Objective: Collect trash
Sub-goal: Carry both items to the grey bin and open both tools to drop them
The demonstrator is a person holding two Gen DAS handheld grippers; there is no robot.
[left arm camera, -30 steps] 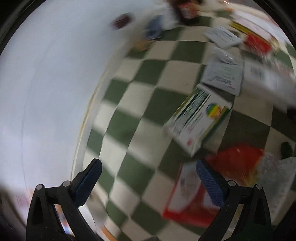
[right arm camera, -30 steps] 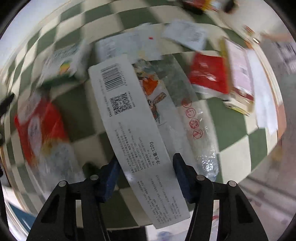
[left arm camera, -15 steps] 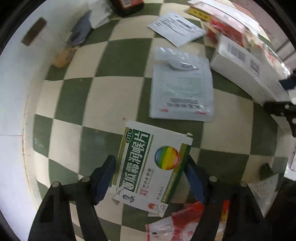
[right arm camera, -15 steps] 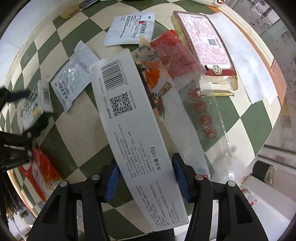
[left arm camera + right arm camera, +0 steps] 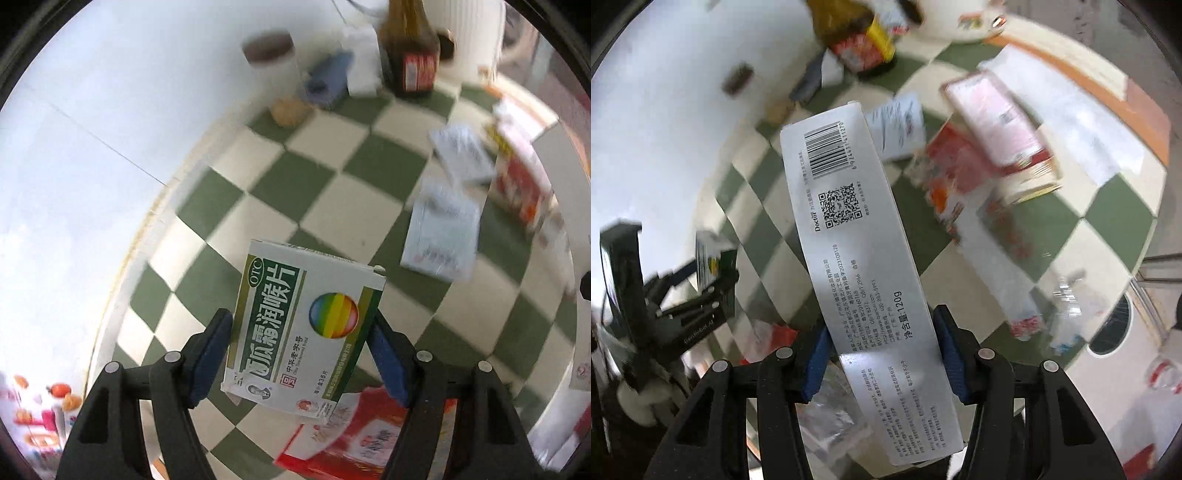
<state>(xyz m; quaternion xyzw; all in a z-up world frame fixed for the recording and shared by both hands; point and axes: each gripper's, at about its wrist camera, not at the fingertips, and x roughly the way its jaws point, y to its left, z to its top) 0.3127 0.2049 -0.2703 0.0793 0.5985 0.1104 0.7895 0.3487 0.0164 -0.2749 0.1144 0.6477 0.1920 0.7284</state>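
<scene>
Gripping a medicine box (image 5: 301,328), left tool (image 5: 301,354) raised above table (image 5: 325,192).

Left gripper (image 5: 301,356), black frame with blue pads, has its jaws clamped on the two long edges of a green-and-white lozenge box with a rainbow ball logo (image 5: 301,325), and it's holding it up off the checkered surface (image 5: 321,184), box face tilted a bit toward the camera. From the right wrist view you can see that same left gripper (image 5: 714,284) off to the left side, pointing roughly up and inward. Right gripper (image 5: 884,350), same black-and-blue build, has its pads pinched on both sides of a long white toothpaste carton with a barcode and QR code (image 5: 860,243), gripping near the carton's lower half so most of it sticks out ahead, angled up and slightly left.
</scene>
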